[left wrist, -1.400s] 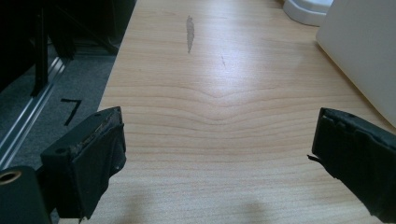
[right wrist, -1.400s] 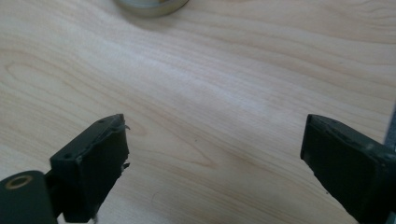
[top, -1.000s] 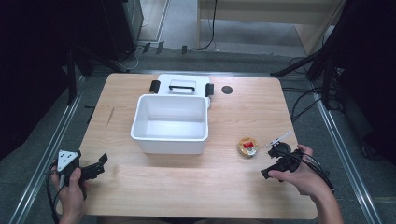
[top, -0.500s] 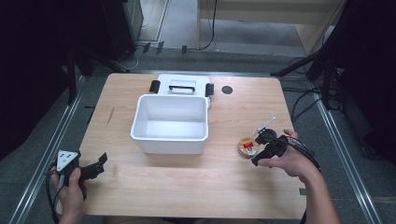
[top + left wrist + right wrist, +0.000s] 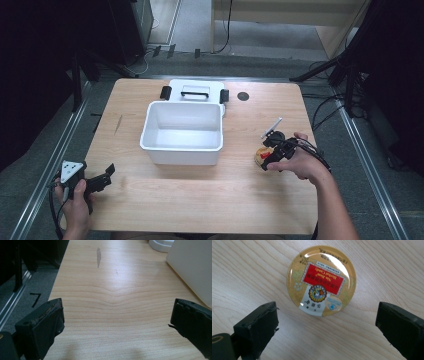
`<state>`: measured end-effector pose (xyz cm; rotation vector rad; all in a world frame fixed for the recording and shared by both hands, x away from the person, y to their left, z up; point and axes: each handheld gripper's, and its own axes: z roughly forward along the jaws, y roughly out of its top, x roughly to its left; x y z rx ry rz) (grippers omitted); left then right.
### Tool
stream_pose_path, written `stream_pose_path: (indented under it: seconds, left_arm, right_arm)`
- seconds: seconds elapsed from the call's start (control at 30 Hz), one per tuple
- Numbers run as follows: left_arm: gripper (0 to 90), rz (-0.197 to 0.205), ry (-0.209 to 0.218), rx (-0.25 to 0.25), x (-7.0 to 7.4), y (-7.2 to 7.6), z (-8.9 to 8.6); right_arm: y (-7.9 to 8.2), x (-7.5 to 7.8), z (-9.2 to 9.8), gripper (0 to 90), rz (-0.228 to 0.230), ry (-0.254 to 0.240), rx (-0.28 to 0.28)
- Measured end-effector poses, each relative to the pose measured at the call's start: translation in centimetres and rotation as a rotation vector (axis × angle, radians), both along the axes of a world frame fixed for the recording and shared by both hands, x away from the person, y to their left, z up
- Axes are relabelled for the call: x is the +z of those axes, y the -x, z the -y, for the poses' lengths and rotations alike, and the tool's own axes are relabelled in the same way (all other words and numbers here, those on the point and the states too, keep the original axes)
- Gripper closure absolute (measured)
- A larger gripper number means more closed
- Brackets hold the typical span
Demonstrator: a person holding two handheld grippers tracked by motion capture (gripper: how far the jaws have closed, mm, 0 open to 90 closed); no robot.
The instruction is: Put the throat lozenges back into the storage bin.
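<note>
A round gold tin with a red label [image 5: 322, 281] lies flat on the wooden table [image 5: 200, 200], right of centre [image 5: 259, 156]. My right gripper [image 5: 327, 312] hangs over it, pointing down. Its jaws stand wide and have just been opening. The tin's near edge reaches in between the fingertips [image 5: 263, 317] without touching either. In the high view the right gripper [image 5: 272, 154] sits at the tin's right side. My left gripper [image 5: 106, 175] rests at the table's front left corner, open, with bare wood between its jaws [image 5: 117, 312].
A white rectangular bin [image 5: 182, 131] stands open at the table's centre, its wall at the right of the left gripper view [image 5: 195, 267]. Its lid with black latches [image 5: 195, 92] lies behind it. A small black disc [image 5: 243, 96] sits at the back right.
The right hand has moved left across the table and now stands over the tin. The left hand and gripper have stayed in place.
</note>
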<state>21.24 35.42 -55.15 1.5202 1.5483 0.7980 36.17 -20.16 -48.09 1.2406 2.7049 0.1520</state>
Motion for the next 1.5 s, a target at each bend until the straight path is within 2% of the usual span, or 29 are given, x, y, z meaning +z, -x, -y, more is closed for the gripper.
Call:
stream_pose_path:
  seconds: [0.33,0.5,0.6,0.87,0.97,1.23,1.37,1.5]
  left_arm:
    - [0.0,-0.004,0.003,-0.004,0.0,0.0,-0.1]
    - [0.0,-0.005,0.004,-0.003,0.0,0.0,-0.1]
    - [0.0,-0.006,0.004,-0.003,0.0,0.0,-0.1]
    - [0.0,-0.006,0.004,-0.005,0.0,0.0,0.0]
    - [0.0,-0.005,0.007,-0.006,0.0,0.0,0.0]
    - [0.0,-0.006,0.012,-0.006,0.0,0.0,-0.1]
    - [0.0,-0.007,0.011,-0.008,0.0,0.0,-0.1]
    - [0.0,-0.007,0.016,-0.006,0.0,-0.1,-0.1]
  right_arm:
    - [-1.2,-1.3,-2.0,5.7,-0.046,0.020,0.010]
    - [-1.8,-1.7,-2.1,8.1,-0.058,0.035,-0.019]
    - [-2.0,-1.7,-1.9,13.2,-0.056,0.025,-0.034]
    - [-2.5,-2.0,-1.6,14.3,-0.085,0.015,-0.061]
    - [-2.6,-2.3,-1.5,17.5,-0.099,0.016,-0.064]
    - [-3.0,-2.2,-1.3,20.5,-0.116,-0.012,-0.093]
    - [-3.1,-1.6,-1.3,20.6,-0.102,-0.042,-0.105]
    - [-3.1,-1.0,-1.4,20.6,-0.094,-0.054,-0.078]
